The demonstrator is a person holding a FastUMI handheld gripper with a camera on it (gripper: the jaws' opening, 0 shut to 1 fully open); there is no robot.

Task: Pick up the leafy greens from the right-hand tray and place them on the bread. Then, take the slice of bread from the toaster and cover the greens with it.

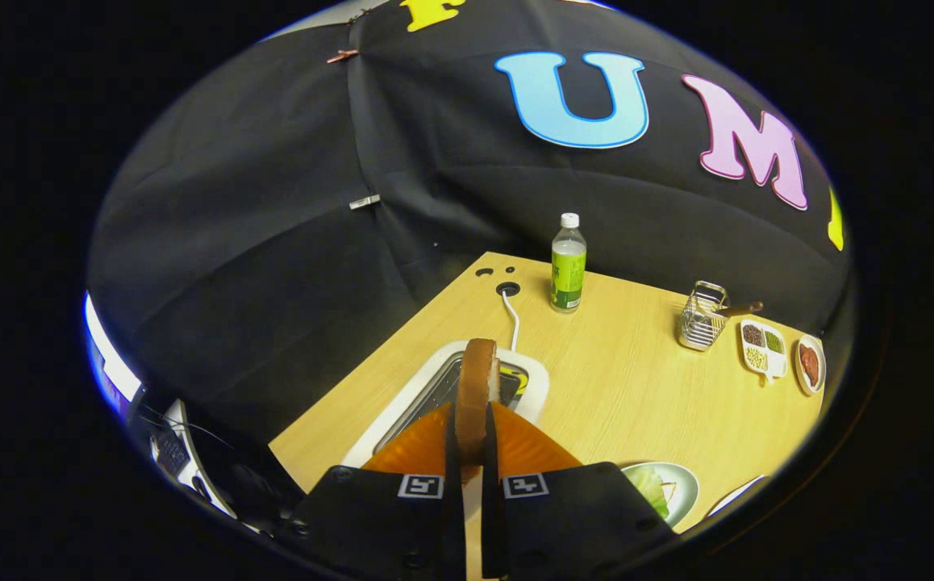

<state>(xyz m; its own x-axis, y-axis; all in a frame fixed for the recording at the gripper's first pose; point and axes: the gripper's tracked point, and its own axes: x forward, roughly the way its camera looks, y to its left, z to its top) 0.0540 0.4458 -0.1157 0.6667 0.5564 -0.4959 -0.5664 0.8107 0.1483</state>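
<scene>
Two fingers of the gripper (471, 448) stand close together and pinch a slice of bread (477, 395) between them. The slice stands on edge, its brown crust facing the camera, and its upper part rises clear above the fingertips while its lower part is hidden between the fingers. Both fingers press on the slice, one on each flat face.

Just beyond and beneath the slice sits the toaster (451, 379), a white-rimmed box with a dark slot on top; the slice is above that slot, apart from it as far as the view lets one tell. A white cord (513, 316) runs from behind the toaster to a round hole in the wooden table (620, 379).

To the right of the toaster and close to the right finger lies a pale plate (681, 492) carrying the leafy greens (651, 488), which appear to rest on something light; whether that is bread I cannot tell. Part of another white dish (737, 494) shows just right of that plate.

Farther back from the toaster, near the table's far edge, stands a clear bottle (568, 262) with a green label and a white cap. Well to the right of the toaster, a wire rack (701, 316) stands upright, and beside it lie a divided white dish (763, 347) of small foods and a small round dish (810, 365) with something reddish-brown in it.
</scene>
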